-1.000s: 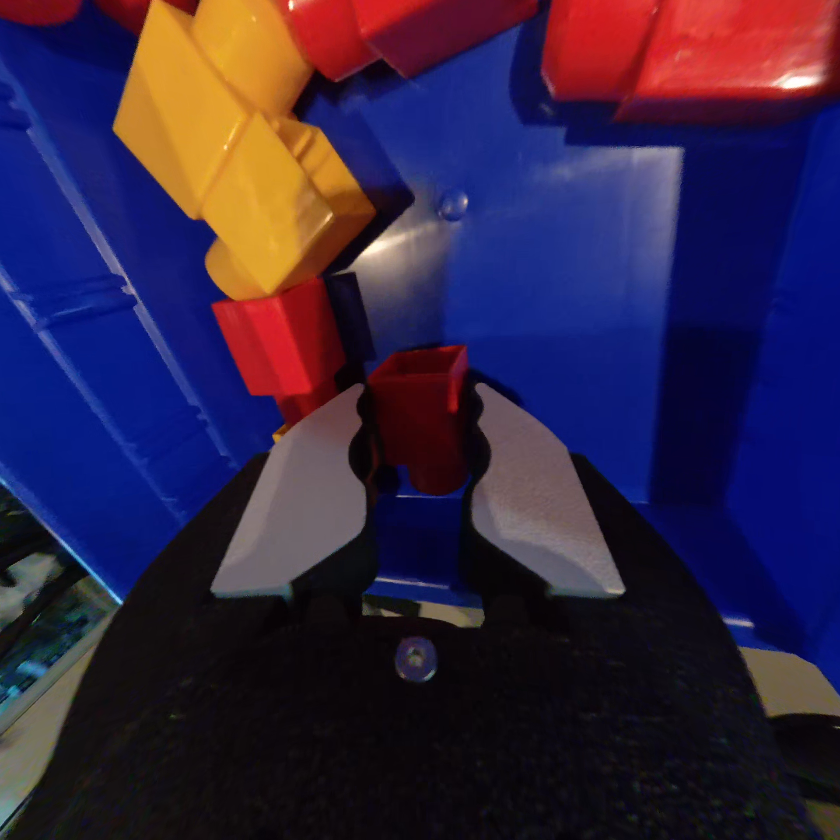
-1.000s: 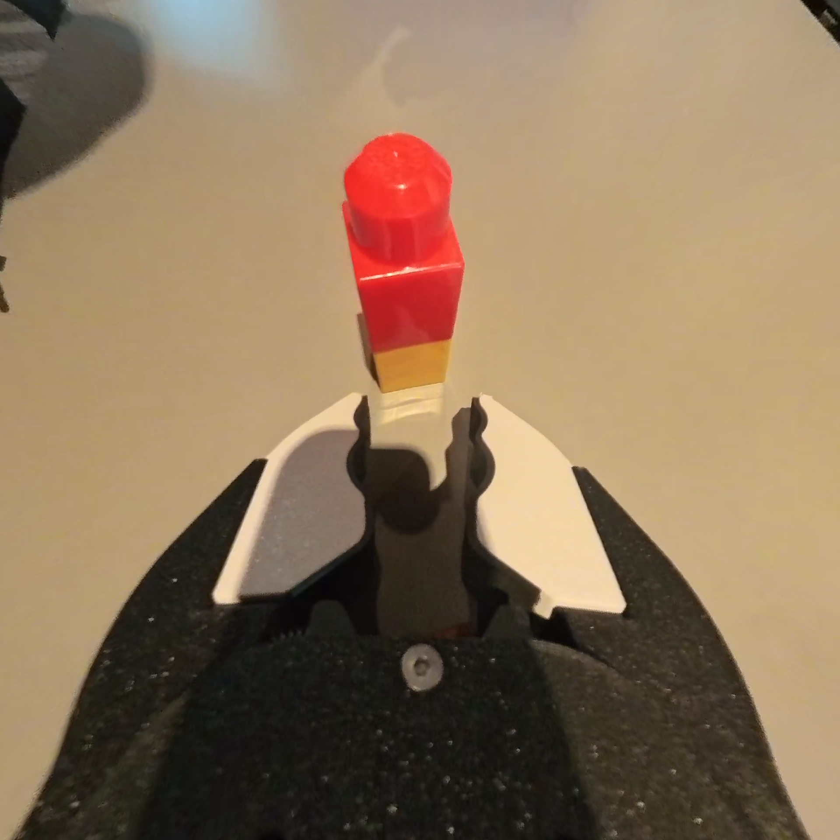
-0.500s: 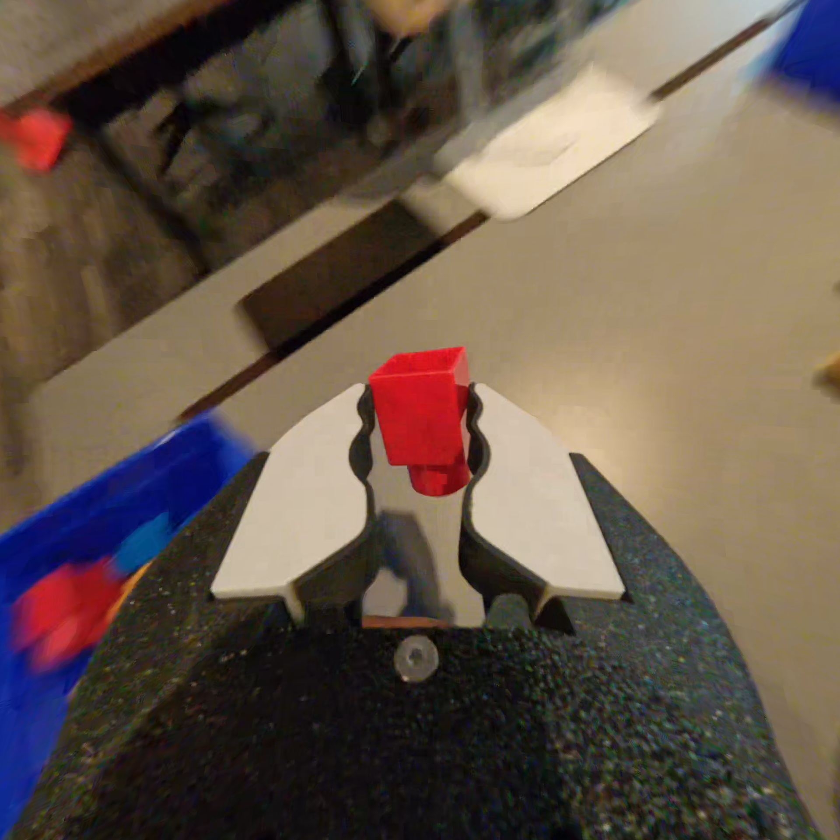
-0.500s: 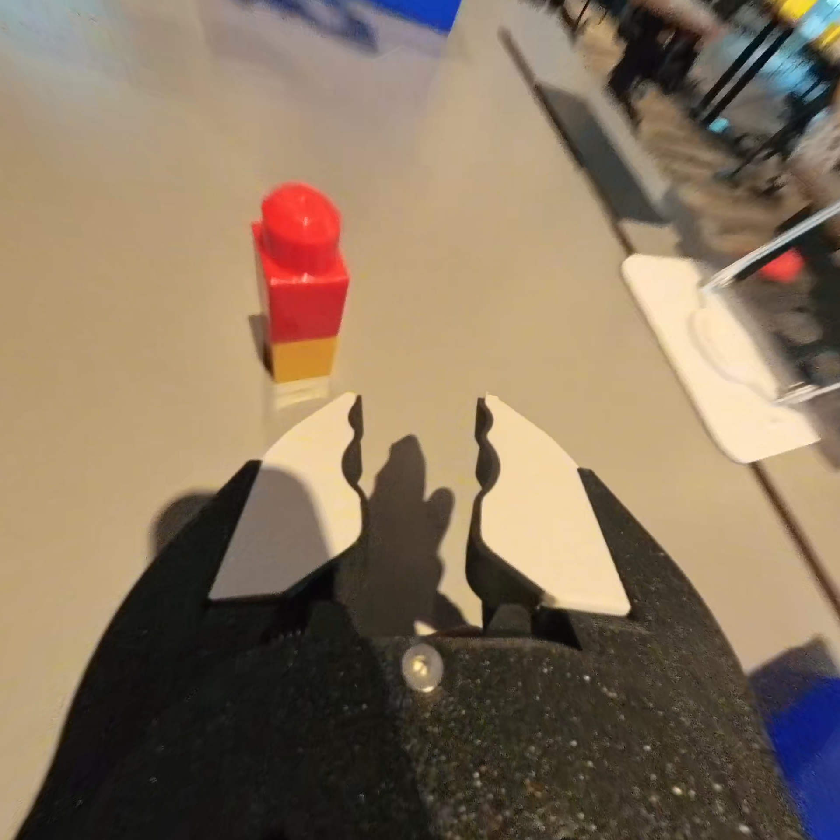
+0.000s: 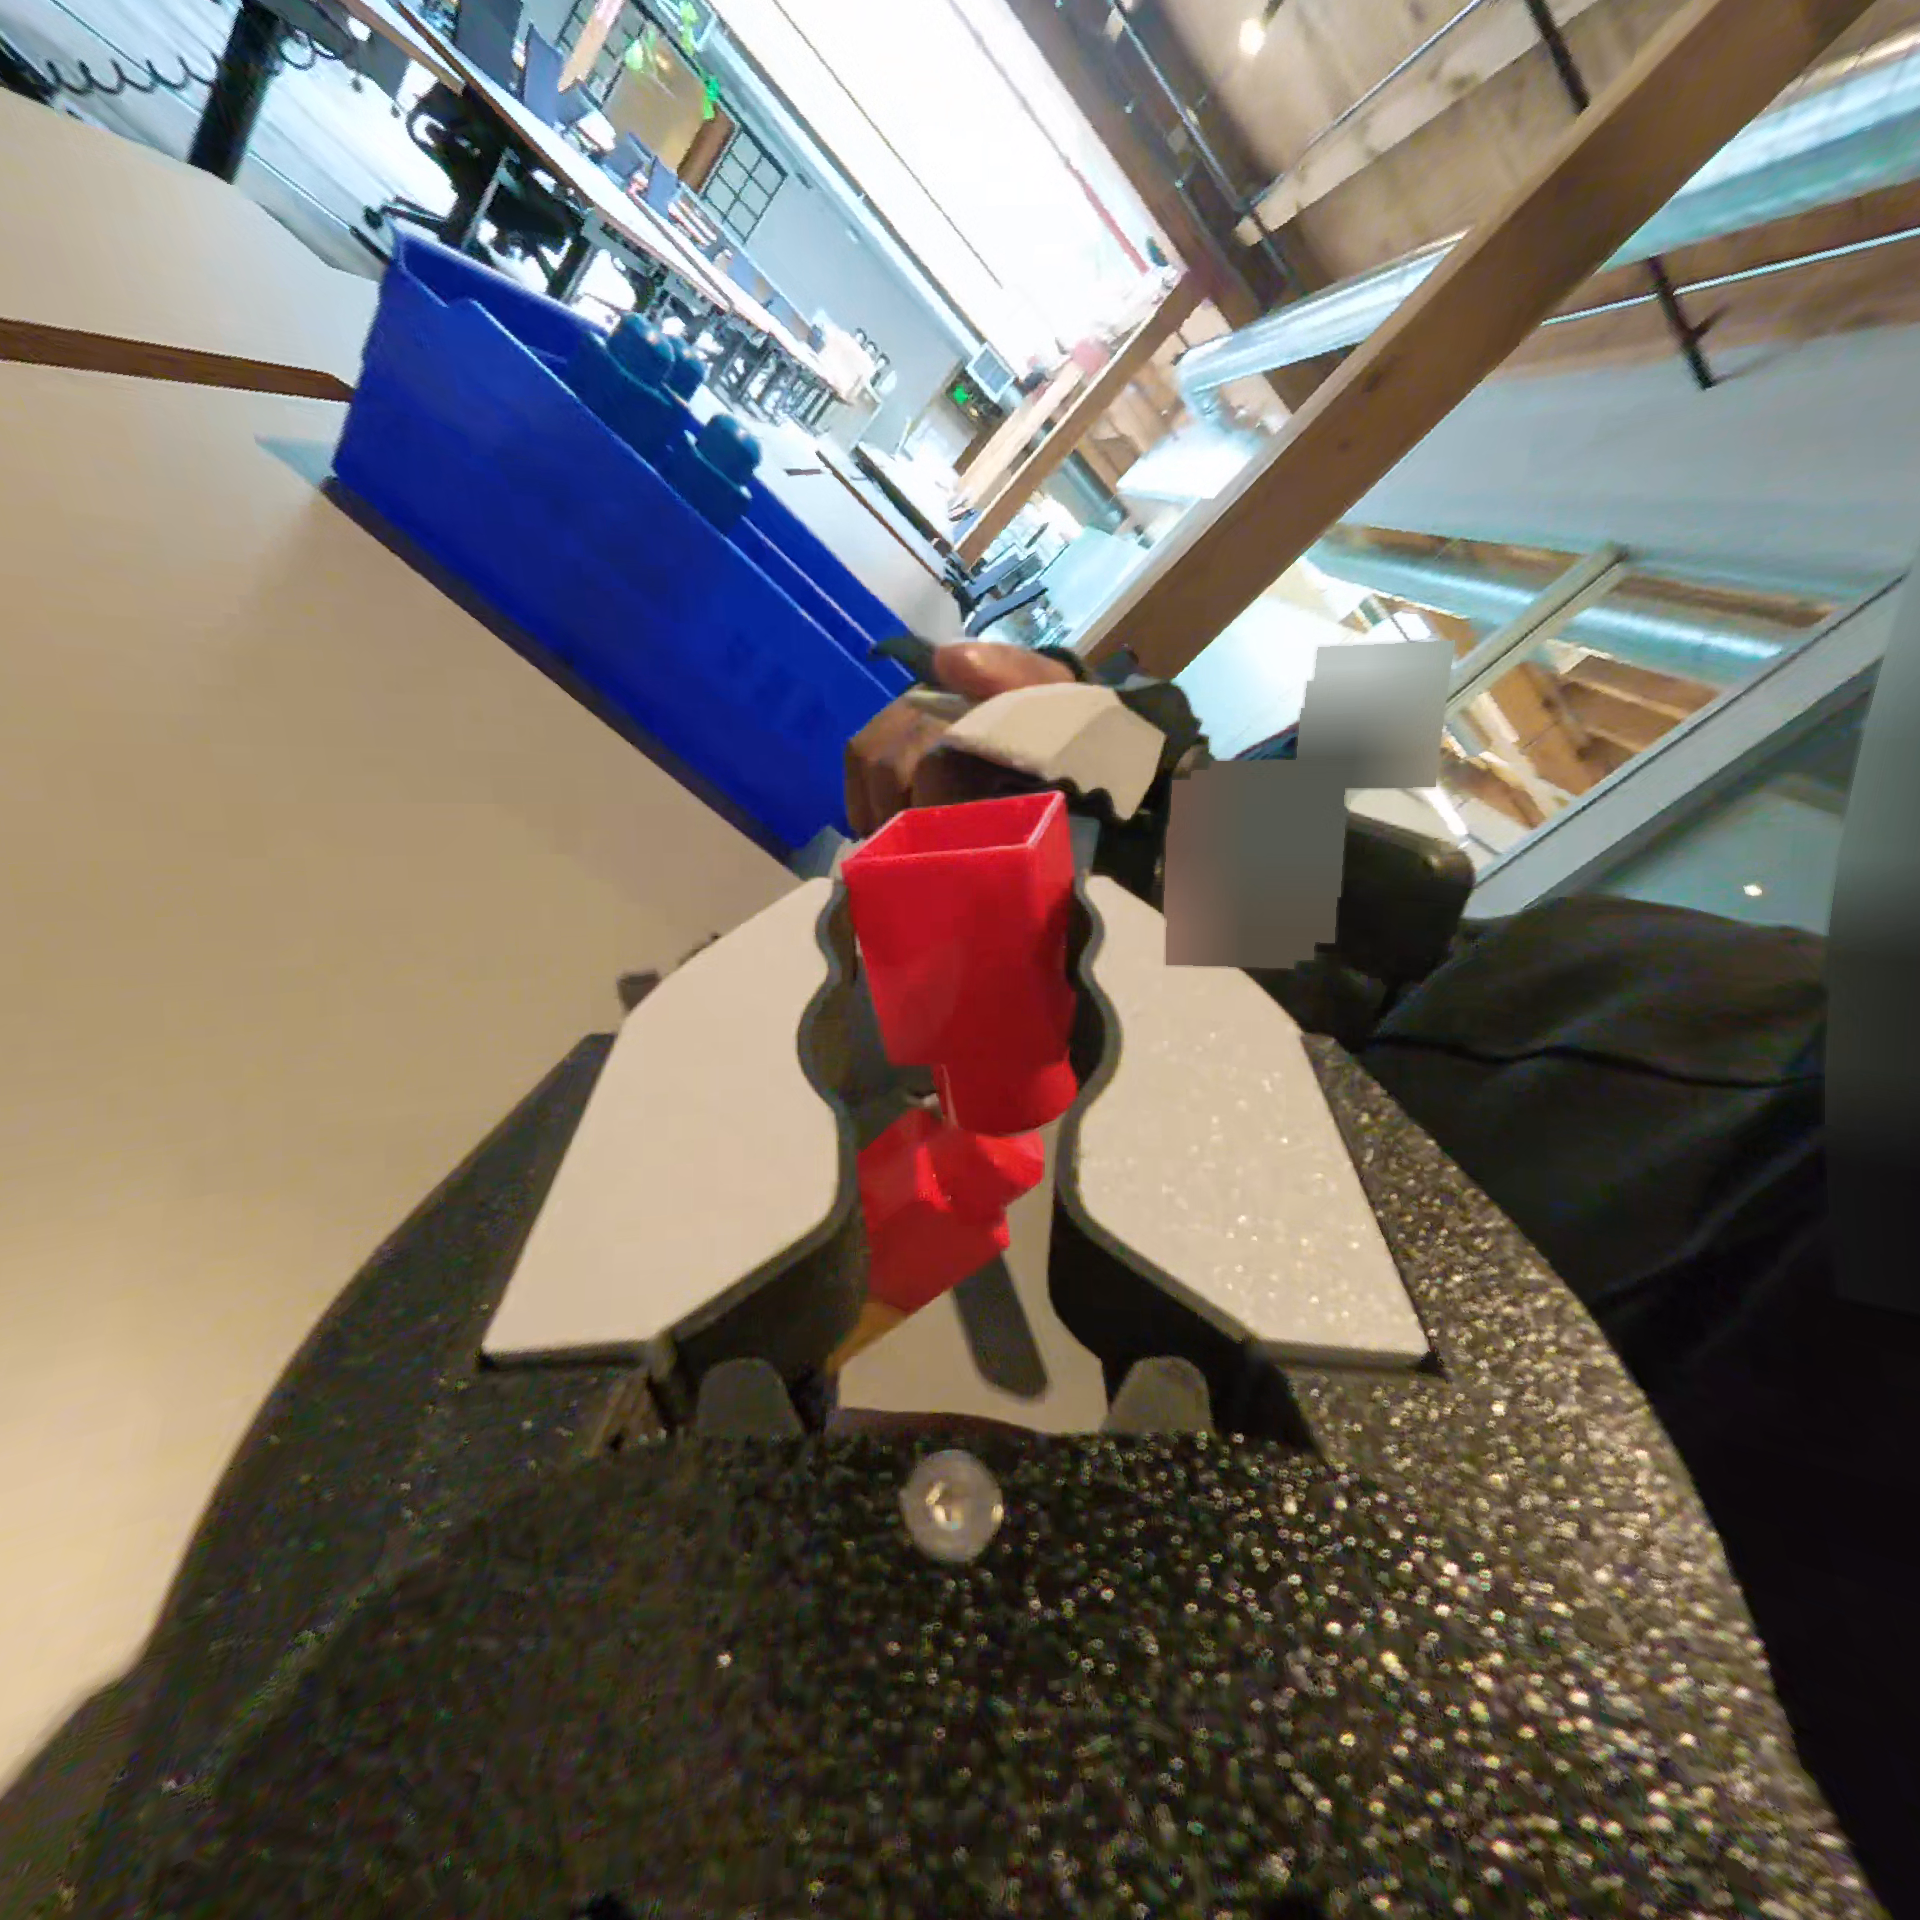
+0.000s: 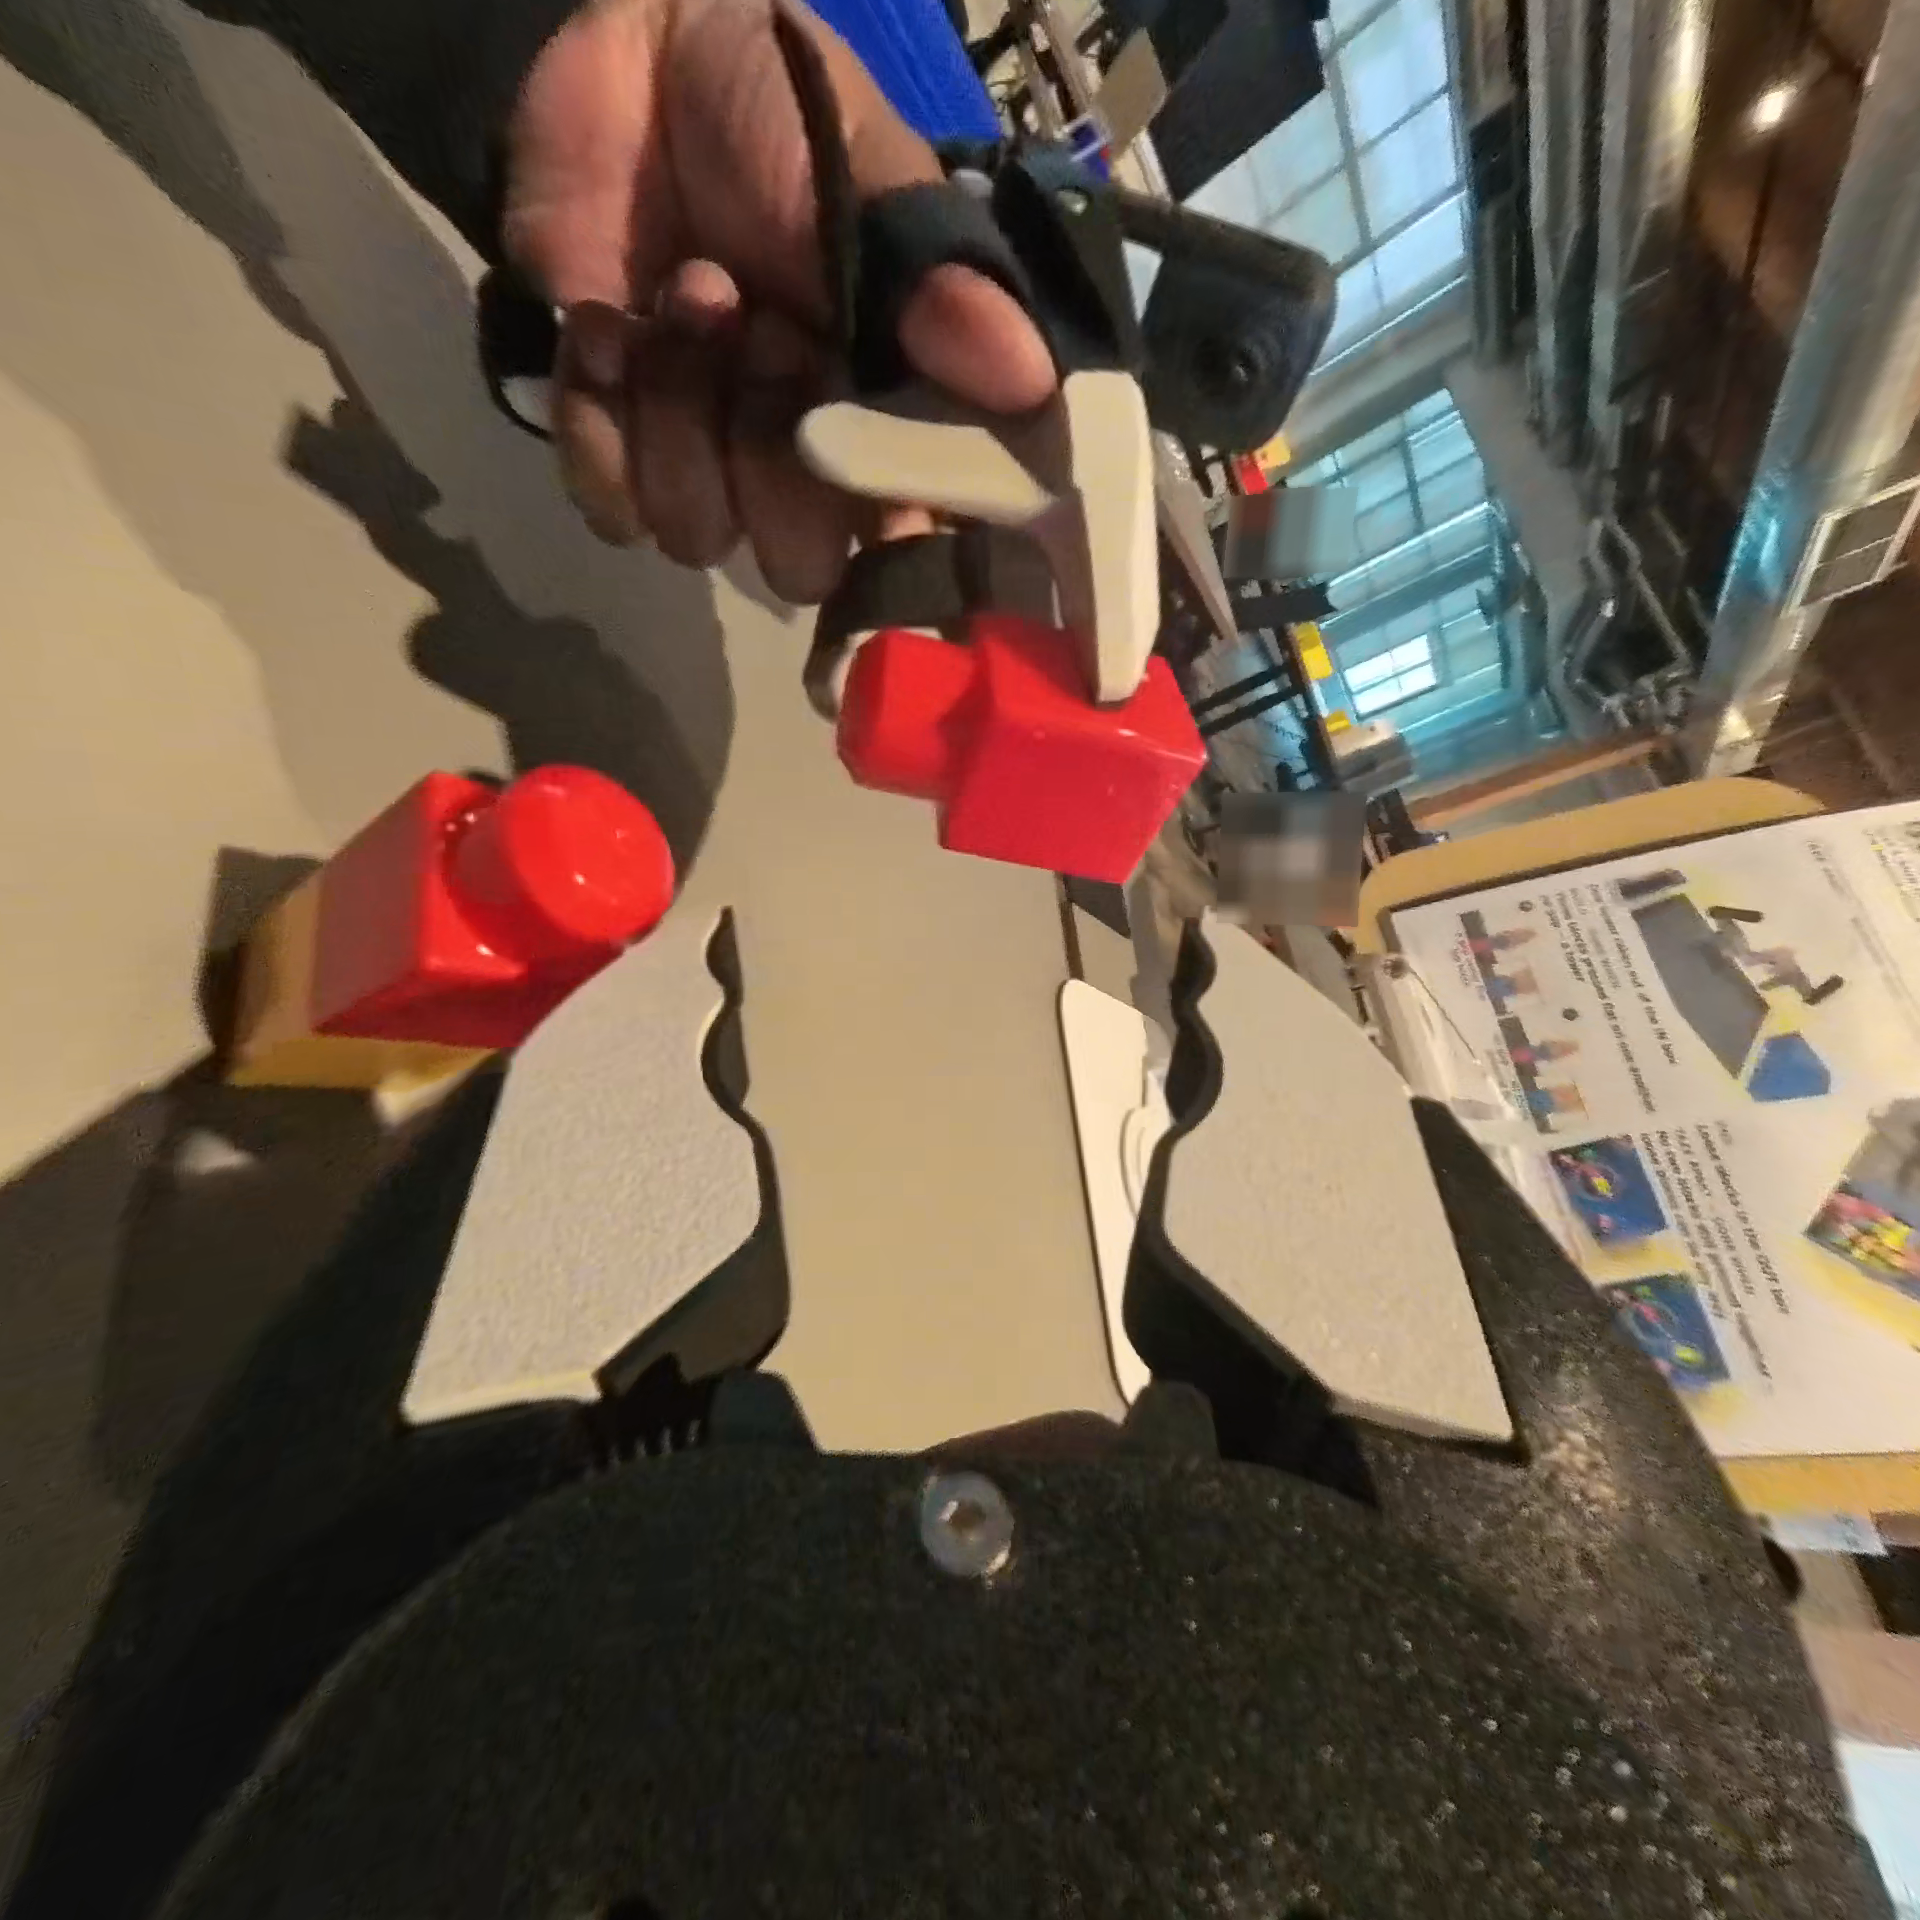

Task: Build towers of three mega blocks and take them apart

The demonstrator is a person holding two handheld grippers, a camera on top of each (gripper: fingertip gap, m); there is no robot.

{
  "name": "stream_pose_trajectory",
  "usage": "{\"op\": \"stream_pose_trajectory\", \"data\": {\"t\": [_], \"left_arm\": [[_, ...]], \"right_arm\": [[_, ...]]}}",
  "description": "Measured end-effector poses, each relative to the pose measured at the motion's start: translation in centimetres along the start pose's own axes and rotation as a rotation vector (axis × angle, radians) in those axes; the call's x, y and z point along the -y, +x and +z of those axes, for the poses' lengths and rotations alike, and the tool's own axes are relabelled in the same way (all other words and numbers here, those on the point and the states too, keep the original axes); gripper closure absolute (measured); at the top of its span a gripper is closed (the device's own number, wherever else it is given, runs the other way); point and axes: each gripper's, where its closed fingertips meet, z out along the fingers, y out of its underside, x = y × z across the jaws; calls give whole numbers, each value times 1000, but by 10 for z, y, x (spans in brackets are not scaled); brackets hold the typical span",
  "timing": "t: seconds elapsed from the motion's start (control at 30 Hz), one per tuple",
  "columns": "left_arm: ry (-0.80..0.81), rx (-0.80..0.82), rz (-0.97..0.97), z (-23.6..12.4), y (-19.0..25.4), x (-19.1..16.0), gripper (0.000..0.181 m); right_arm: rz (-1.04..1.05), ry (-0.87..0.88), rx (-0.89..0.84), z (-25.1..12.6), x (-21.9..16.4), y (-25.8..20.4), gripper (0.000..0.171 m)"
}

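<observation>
Left tongs [image 5: 961,997] clamp red block [image 5: 961,966], stud toward two-block tower [image 6: 457,925] on surface [image 5: 260,831], just apart. Right tongs [image 6: 951,1039] released, empty, nearer tower.

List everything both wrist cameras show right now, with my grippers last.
Held block: 1, red, clamped in left gripper, hollow end facing its camera.
Stack: 2 blocks, red on yellow, standing on table.
Table: 1, beige.
Bin: 1, blue, on table, dark blue blocks inside.
Instruction sheet: 1, white with pictures, on a tan board beside the table.
Hand: 1, holding left gripper.
Left gripper: shut on block.
Right gripper: open, empty.
</observation>
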Motion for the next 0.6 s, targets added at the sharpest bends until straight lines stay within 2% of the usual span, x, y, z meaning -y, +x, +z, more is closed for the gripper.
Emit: {"op": "stream_pose_trajectory", "data": {"t": [0.43, 0.6], "left_arm": [[17, -55, -20, 21, 17, -5, 142], [23, -45, -14, 31, 24, -9, 143]], "right_arm": [[152, 112, 54, -7, 23, 3, 93], [219, 157, 60, -11, 30, 8, 101]]}}
